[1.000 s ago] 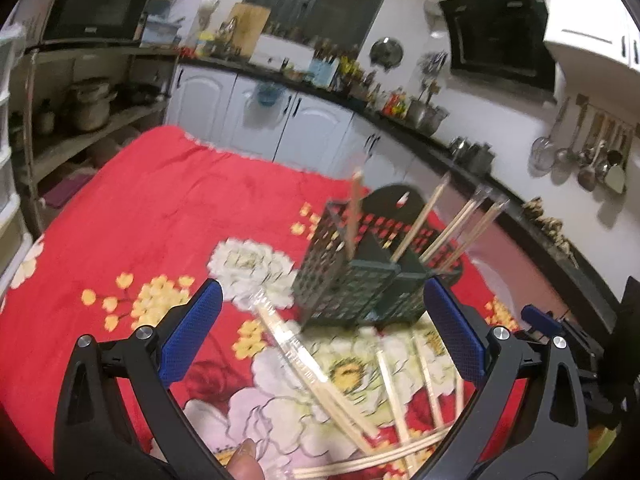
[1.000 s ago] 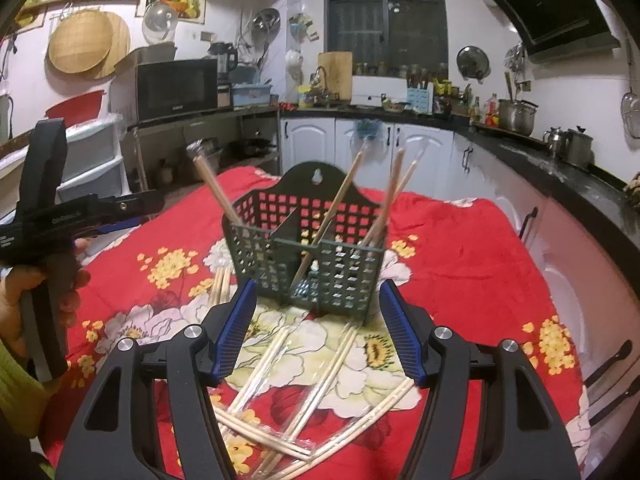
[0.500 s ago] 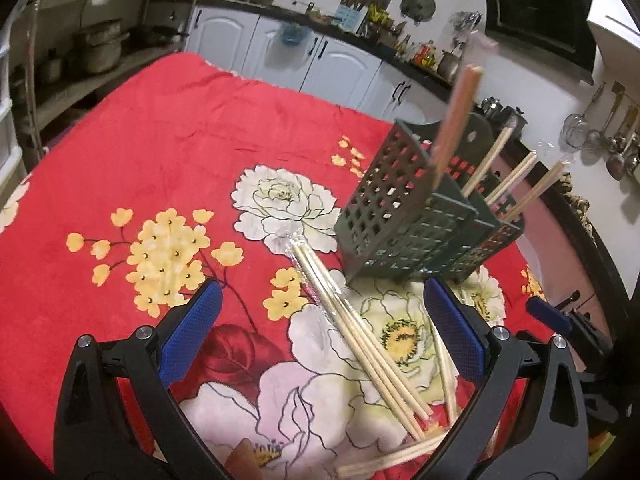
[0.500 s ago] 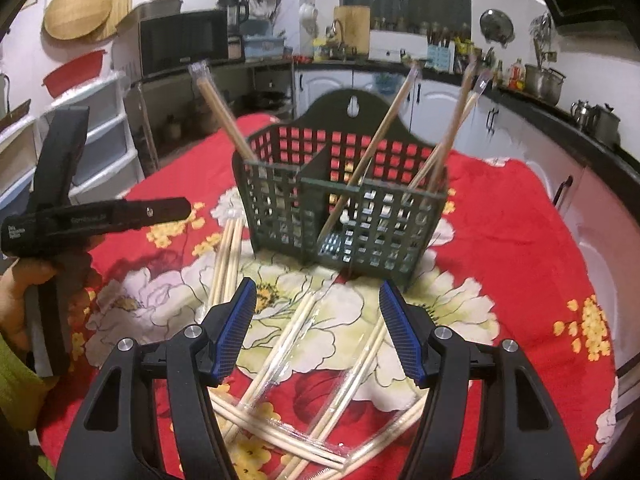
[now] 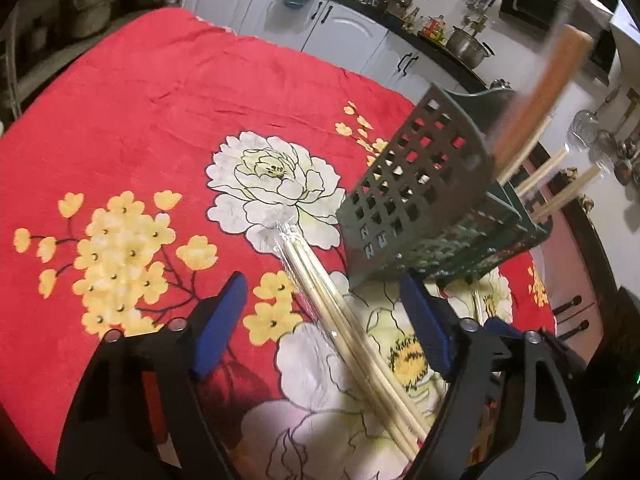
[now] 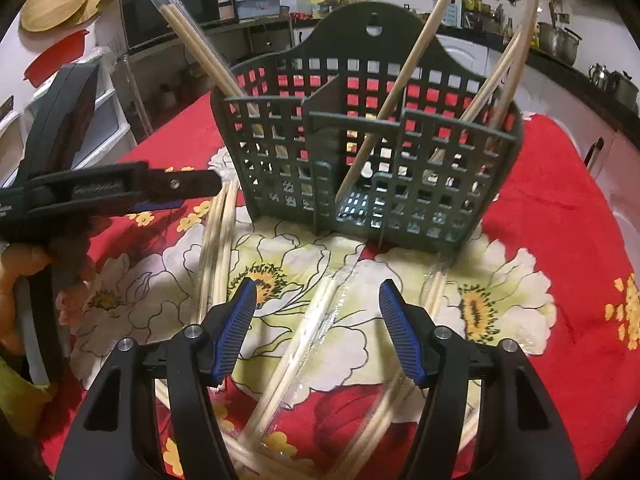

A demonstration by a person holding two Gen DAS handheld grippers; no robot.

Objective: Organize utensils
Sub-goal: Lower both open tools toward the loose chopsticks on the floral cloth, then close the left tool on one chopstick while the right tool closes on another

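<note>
Straddling a wrapped pair of chopsticks [image 5: 340, 320], the left gripper [image 5: 322, 322] has just been narrowing its jaws, yet both blue pads stand clear of the wood, 1 on either side. That pair lies flat on the floral cloth [image 5: 160, 120], its near tip just beside the left end of the green slotted basket [image 6: 360, 160], its long axis running from that end back between the jaws, so a squeeze would meet it crosswise. The right gripper [image 6: 318, 320], half open and empty, frames a second wrapped pair [image 6: 304, 344] lying in front of the basket. Left looks nearer to a grip. Four pairs already lean inside the basket.
</note>
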